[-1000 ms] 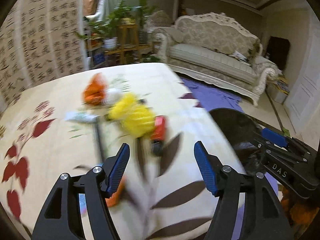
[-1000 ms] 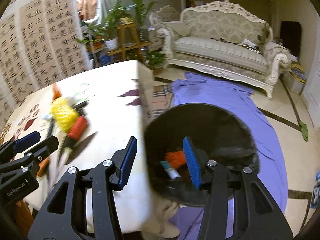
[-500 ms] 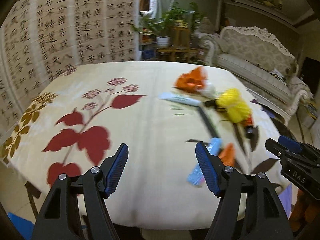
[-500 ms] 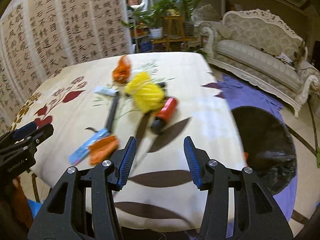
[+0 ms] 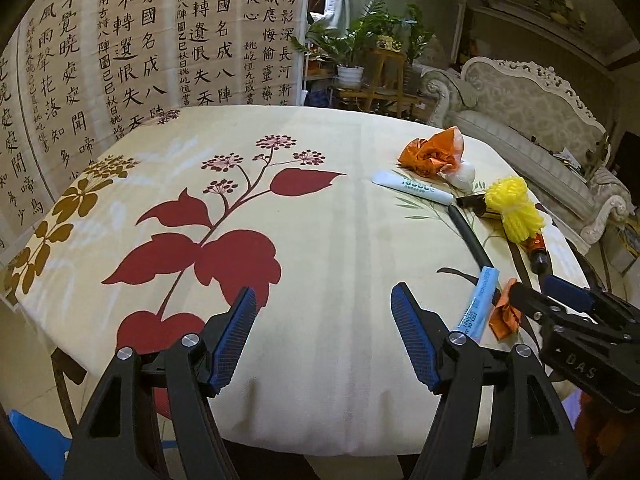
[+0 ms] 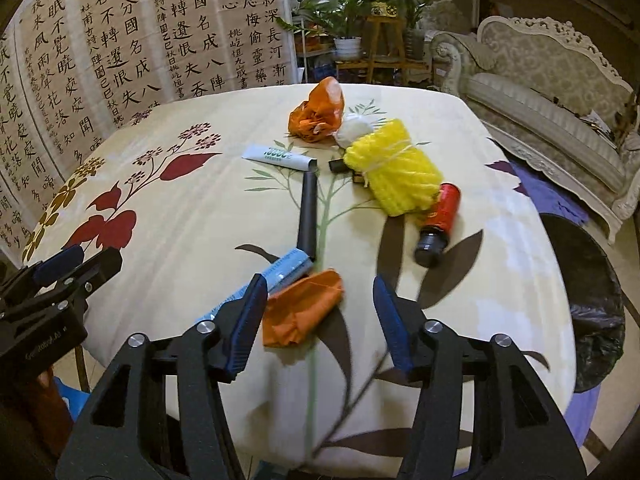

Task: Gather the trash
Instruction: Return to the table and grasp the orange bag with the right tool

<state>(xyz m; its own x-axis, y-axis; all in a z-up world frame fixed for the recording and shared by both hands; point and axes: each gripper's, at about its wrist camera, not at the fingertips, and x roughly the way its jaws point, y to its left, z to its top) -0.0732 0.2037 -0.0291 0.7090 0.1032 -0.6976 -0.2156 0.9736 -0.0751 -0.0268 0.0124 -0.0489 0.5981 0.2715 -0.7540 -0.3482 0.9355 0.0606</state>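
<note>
Trash lies on the flowered tablecloth (image 6: pixel 192 208). A crumpled orange wrapper (image 6: pixel 302 308) sits by the near edge, seen between the jaws of my right gripper (image 6: pixel 318 280). Those jaws are opening and the pads do not touch it. Beside the wrapper lie a blue tube (image 6: pixel 280 274) and a black stick (image 6: pixel 308 212). Farther back are a white tube (image 6: pixel 280 157), an orange bag (image 6: pixel 320 112), a yellow foam net (image 6: pixel 394 172) and a red bottle (image 6: pixel 440 216). My left gripper (image 5: pixel 323 290) hangs open over bare cloth, left of the blue tube (image 5: pixel 480 300).
A bin lined with a black bag (image 6: pixel 588 300) stands right of the table, over a purple cloth (image 6: pixel 552 196) on the floor. An ornate sofa (image 6: pixel 552 92) is behind it. A calligraphy screen (image 6: pixel 120 40) and potted plants (image 6: pixel 352 24) stand beyond the table.
Both views have swung left, from the black bin and sofa side to the table top. The trash now sits ahead of the right gripper, whose jaws stand wider apart.
</note>
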